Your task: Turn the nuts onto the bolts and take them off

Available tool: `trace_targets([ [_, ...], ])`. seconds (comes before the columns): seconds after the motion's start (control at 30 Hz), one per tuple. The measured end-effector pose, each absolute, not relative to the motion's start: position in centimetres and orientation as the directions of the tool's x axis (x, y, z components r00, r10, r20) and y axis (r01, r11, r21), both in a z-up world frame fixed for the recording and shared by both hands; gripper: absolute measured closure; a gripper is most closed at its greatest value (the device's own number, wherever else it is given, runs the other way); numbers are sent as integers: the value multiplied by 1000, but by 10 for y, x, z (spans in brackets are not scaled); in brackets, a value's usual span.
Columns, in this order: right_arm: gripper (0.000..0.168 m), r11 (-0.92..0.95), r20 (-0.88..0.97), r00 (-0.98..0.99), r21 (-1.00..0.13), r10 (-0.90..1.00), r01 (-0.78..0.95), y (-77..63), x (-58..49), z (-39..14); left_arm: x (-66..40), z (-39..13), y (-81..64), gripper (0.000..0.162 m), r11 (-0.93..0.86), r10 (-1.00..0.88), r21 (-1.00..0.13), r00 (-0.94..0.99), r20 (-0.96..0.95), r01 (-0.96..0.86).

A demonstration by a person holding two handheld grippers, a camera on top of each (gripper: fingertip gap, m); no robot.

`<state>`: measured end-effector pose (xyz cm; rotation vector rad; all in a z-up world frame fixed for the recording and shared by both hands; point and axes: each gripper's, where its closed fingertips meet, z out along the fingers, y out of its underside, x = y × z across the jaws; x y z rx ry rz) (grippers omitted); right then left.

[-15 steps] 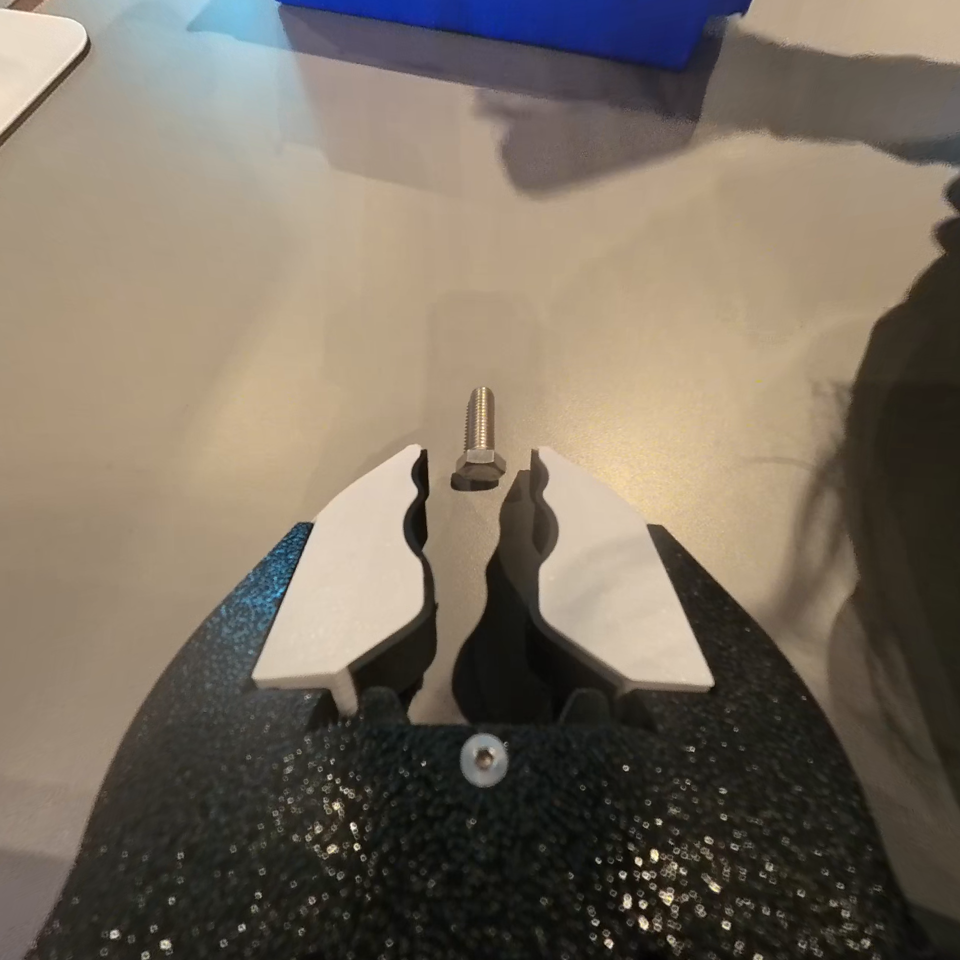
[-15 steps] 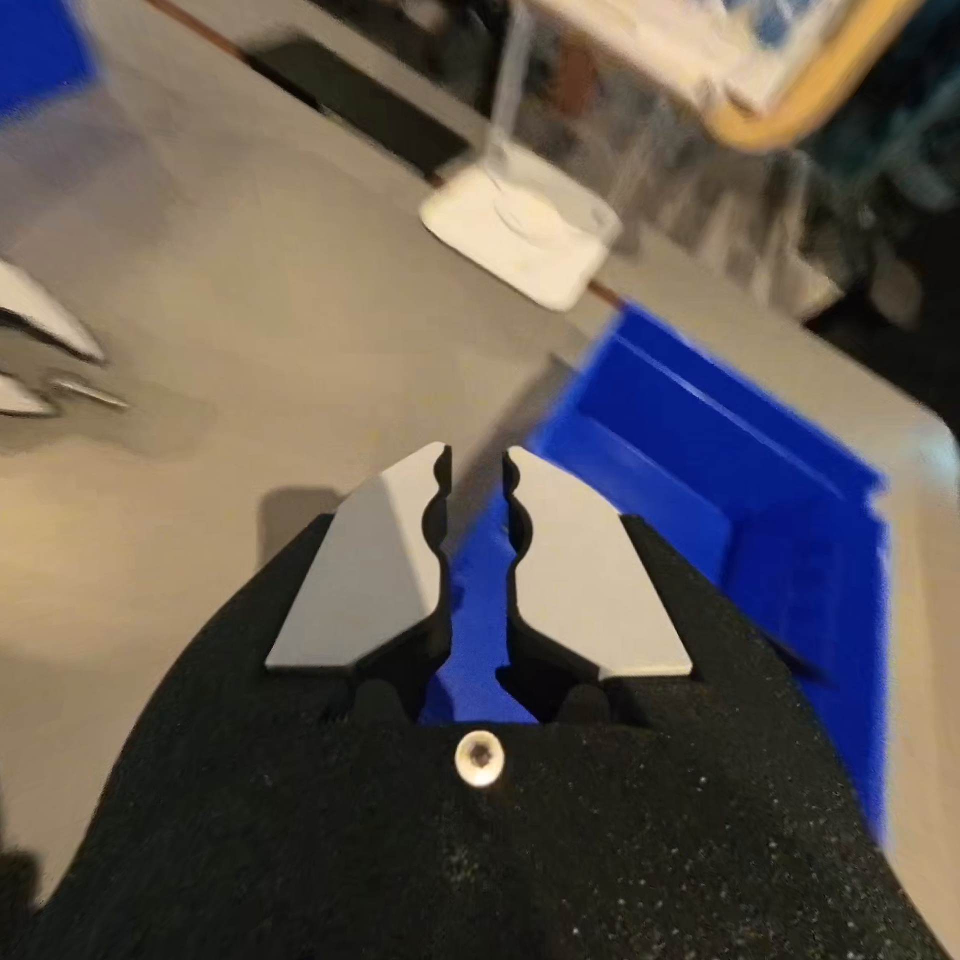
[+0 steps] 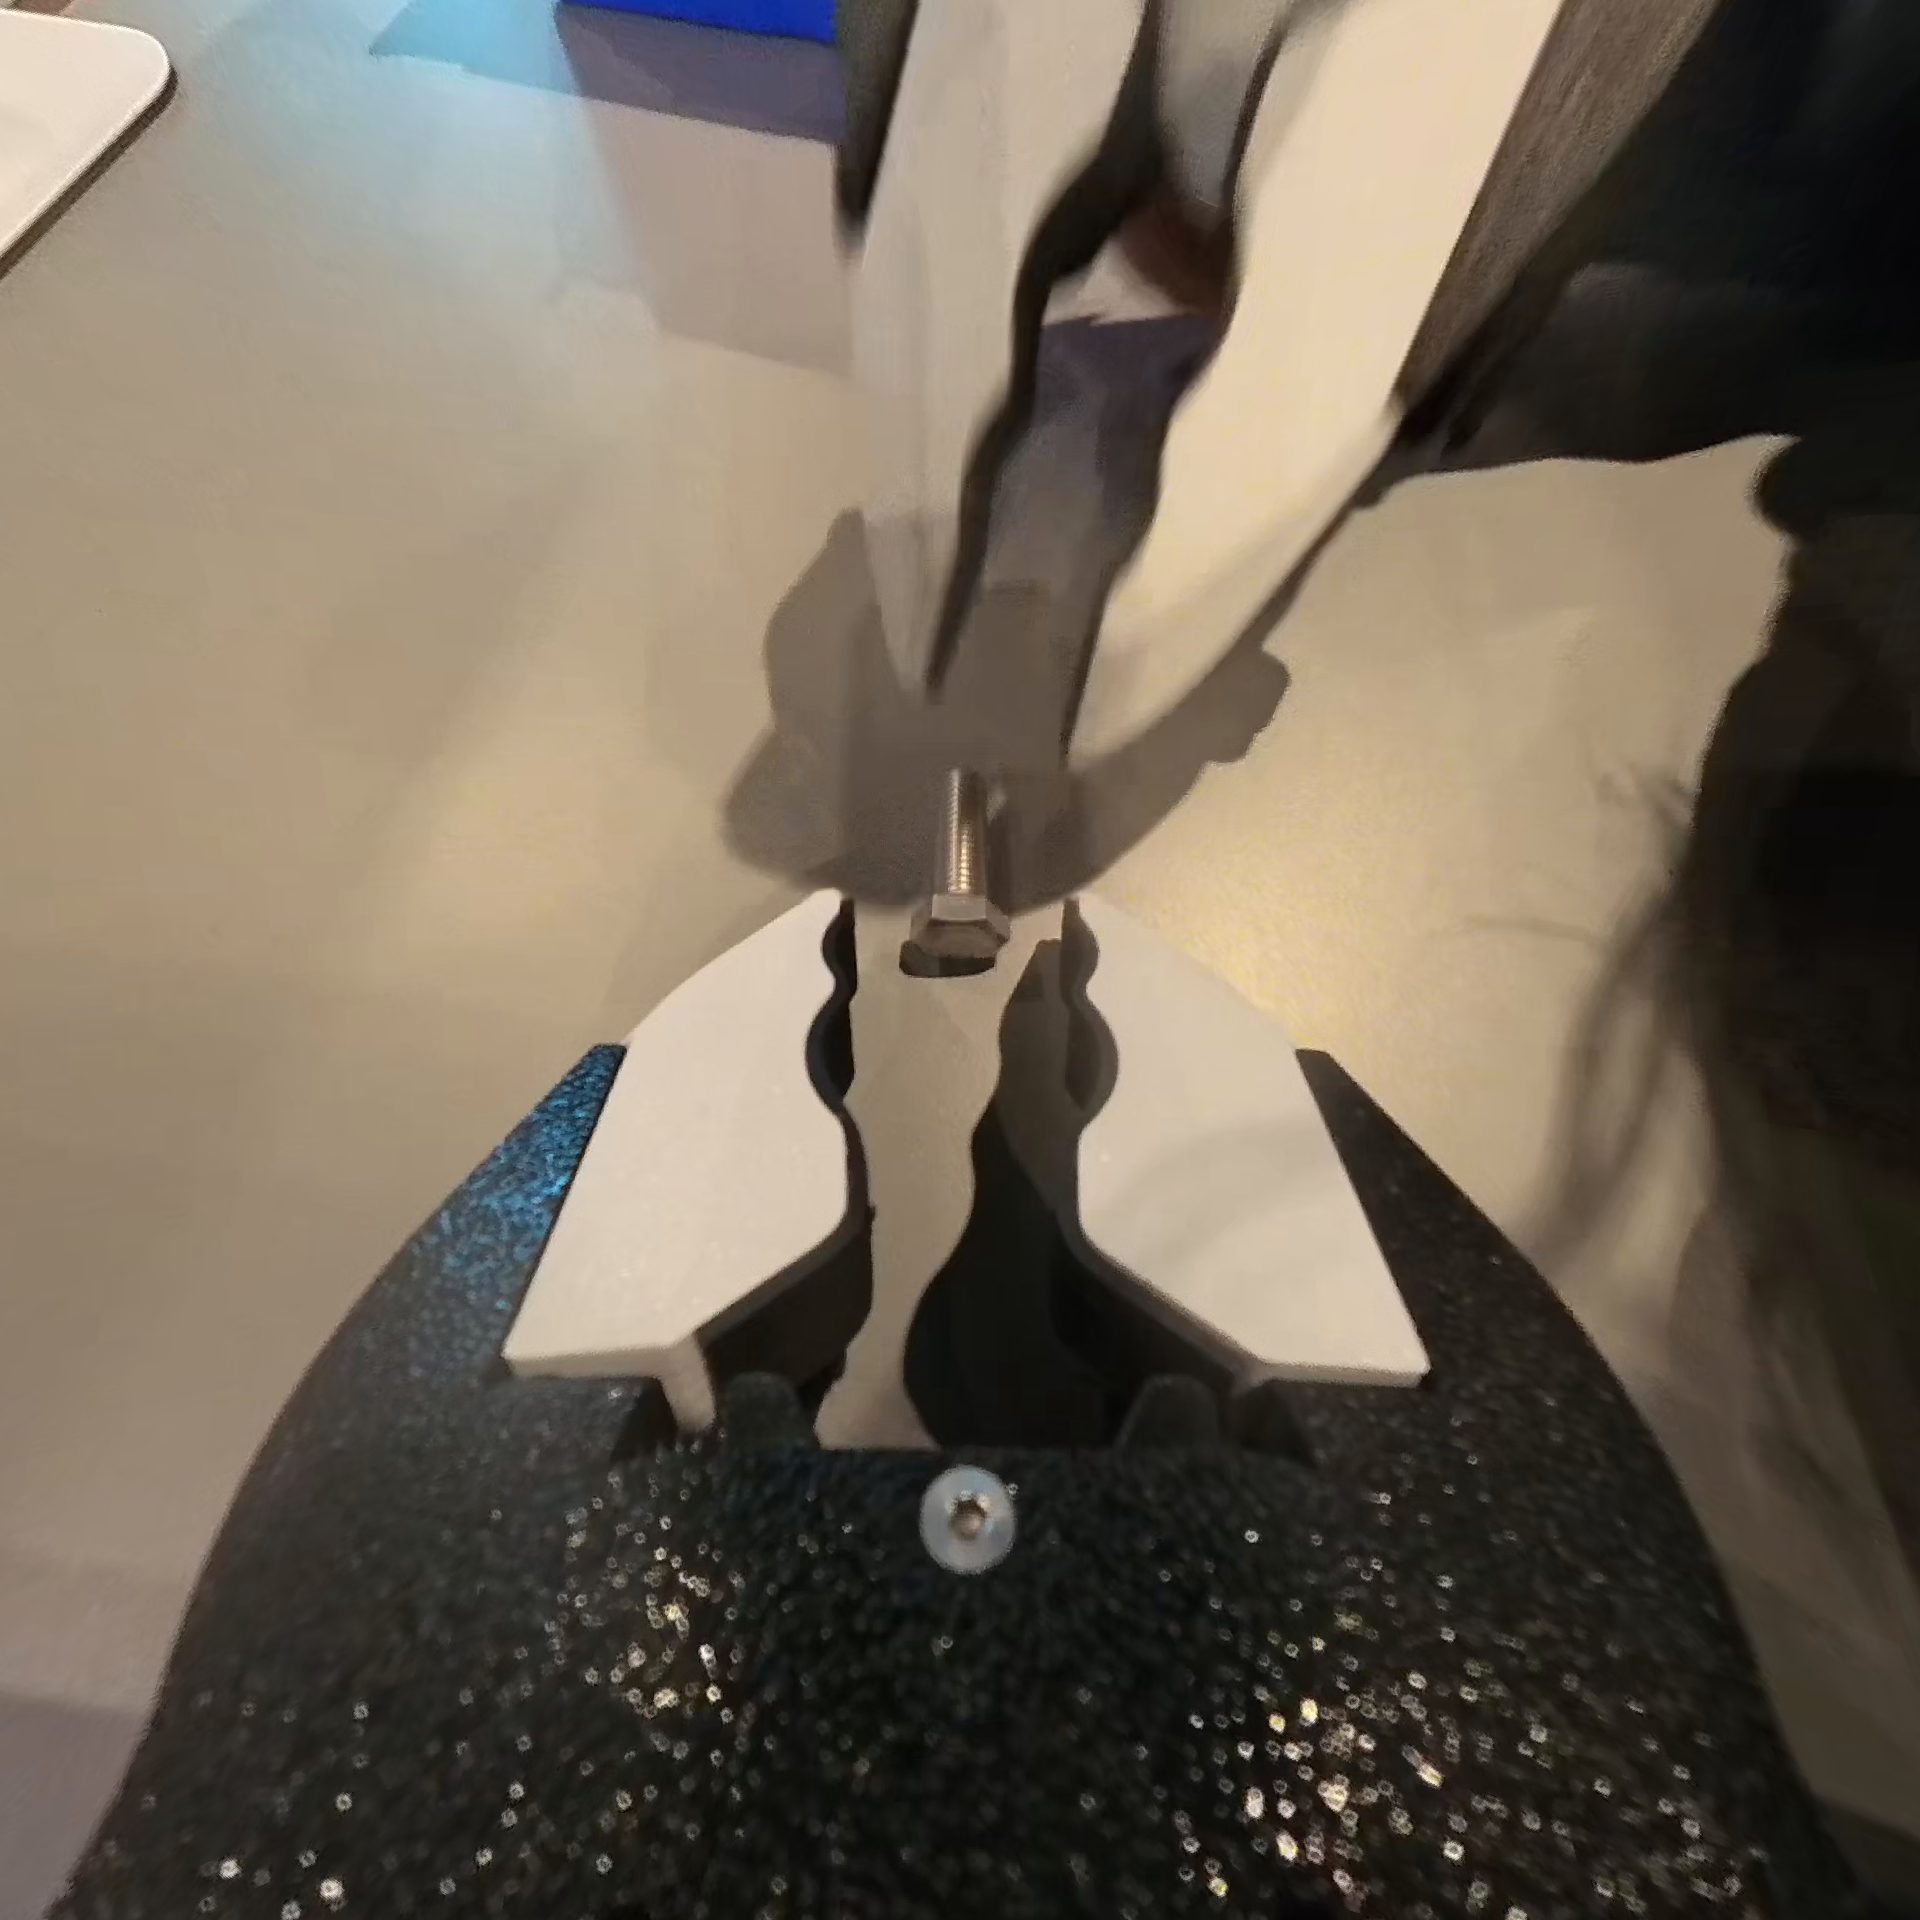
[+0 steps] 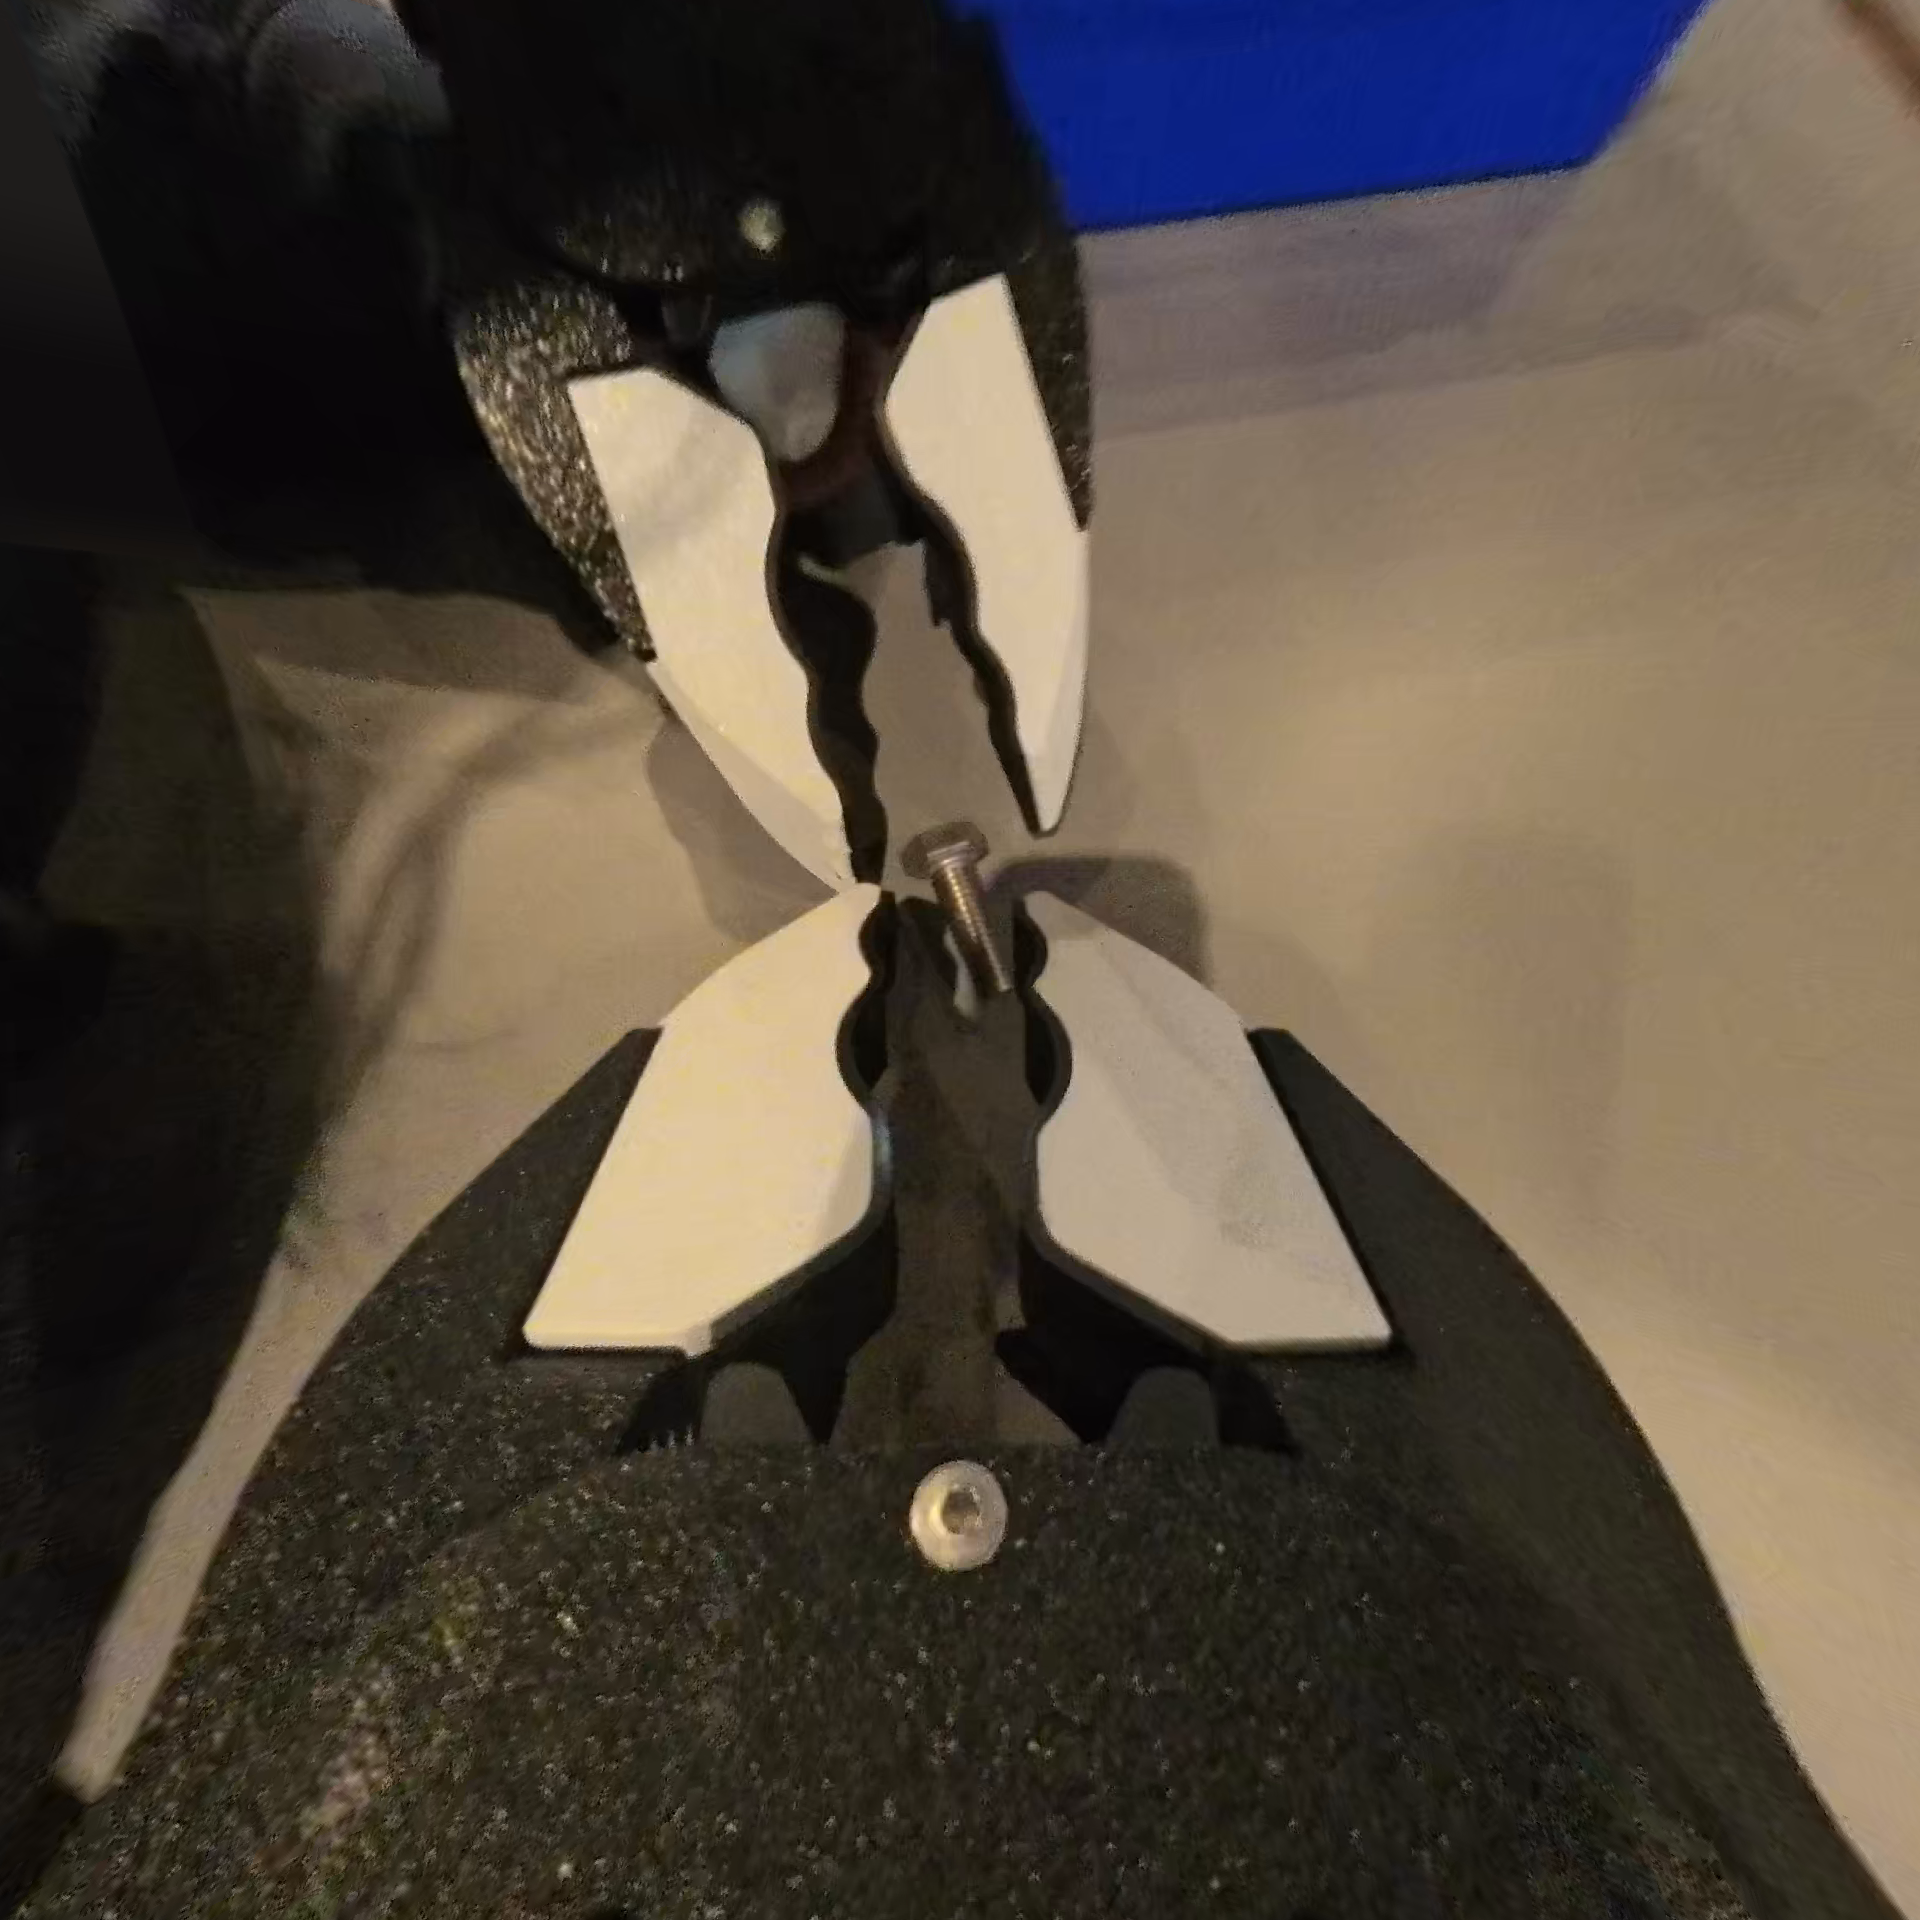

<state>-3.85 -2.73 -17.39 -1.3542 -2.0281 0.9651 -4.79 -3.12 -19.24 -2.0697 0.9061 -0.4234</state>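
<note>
Steel bolt [image 3: 958, 871] lies flat on the grey table [image 3: 312, 623], no nut on it and none in view. Its hex head points to the left gripper [image 3: 954, 925], threaded end to the right gripper [image 4: 954, 914].

Left gripper sits w/ fingers parted, tips either side of the head, not touching it as far as the left wrist view shows. Right gripper comes in from the opposite end, fingers also parted, shank lying betw. its tips; contact can't be judged, since that end is motion-blurred in the left wrist view. The two grippers' tips nearly meet on one side.

Blue bin [image 4: 1299, 94] stands farther back on the table.

Step looks like the pick-up of the bolt, before any threading. Next move prob. calls for one gripper to close on the head or shank w/o knocking it sideways, then lift so the threads stay free for a nut.
</note>
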Motion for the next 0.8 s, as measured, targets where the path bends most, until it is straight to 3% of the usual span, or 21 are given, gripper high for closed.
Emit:
trace_targets([
  [0.47,158,343,24,-446,-677,895,651,-27,-44,-199,-48,-193,-32,124,-414,-728,-791,685,-10,-451],
  [0.8,159,218,119,-202,-774,972,594,0,-27,-124,-52,-194,-28,100,-429,-700,-786,713,-21,-445],
])
